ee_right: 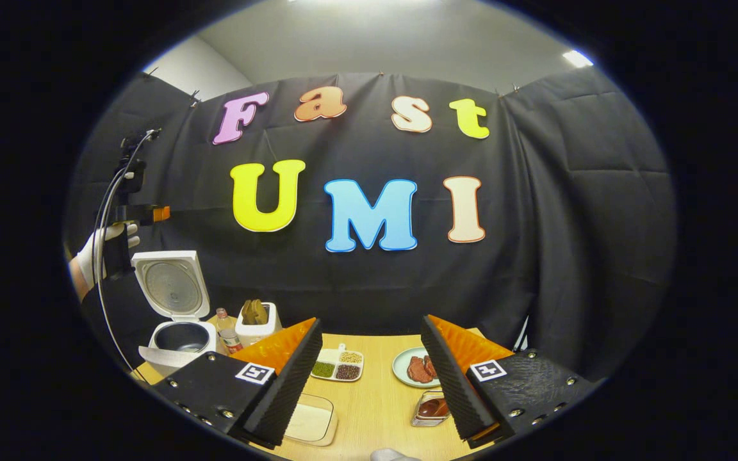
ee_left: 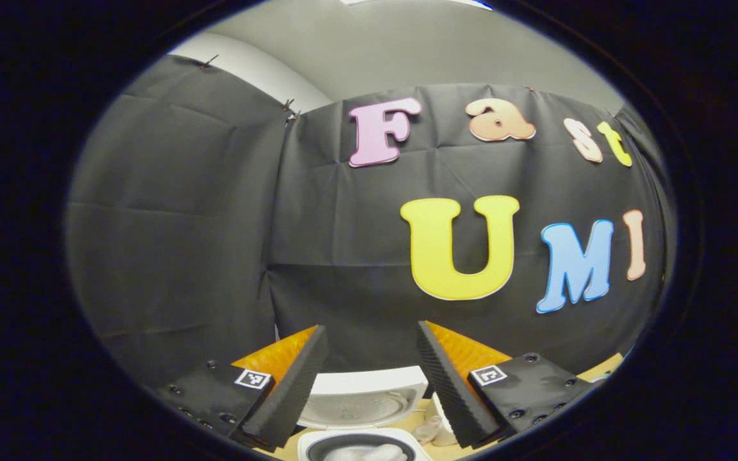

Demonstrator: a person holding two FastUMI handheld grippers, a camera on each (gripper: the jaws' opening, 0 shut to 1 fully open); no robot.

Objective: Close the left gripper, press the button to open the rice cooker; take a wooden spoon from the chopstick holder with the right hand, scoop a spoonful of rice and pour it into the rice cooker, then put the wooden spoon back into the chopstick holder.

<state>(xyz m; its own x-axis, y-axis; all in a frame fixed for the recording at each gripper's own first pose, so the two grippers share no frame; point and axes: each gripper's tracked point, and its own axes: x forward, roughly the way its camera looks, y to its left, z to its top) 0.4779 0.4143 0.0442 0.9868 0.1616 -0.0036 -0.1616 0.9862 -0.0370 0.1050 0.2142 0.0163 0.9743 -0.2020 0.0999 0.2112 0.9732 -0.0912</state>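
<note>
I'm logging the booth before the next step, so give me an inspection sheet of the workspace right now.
Surface: wooden table, in use.
Job's things: rice cooker open, lid up; chopstick holder beside it with wooden utensils inside; clear rice container near the right gripper.
Clutter: divided grain dish, plate of meat, small sauce tray, bottle.
Grippers: left gripper open above the cooker; right gripper open, empty.
Cables: cable hanging from the left gripper.
Surroundings: black cloth wall, gloved hand.
</note>
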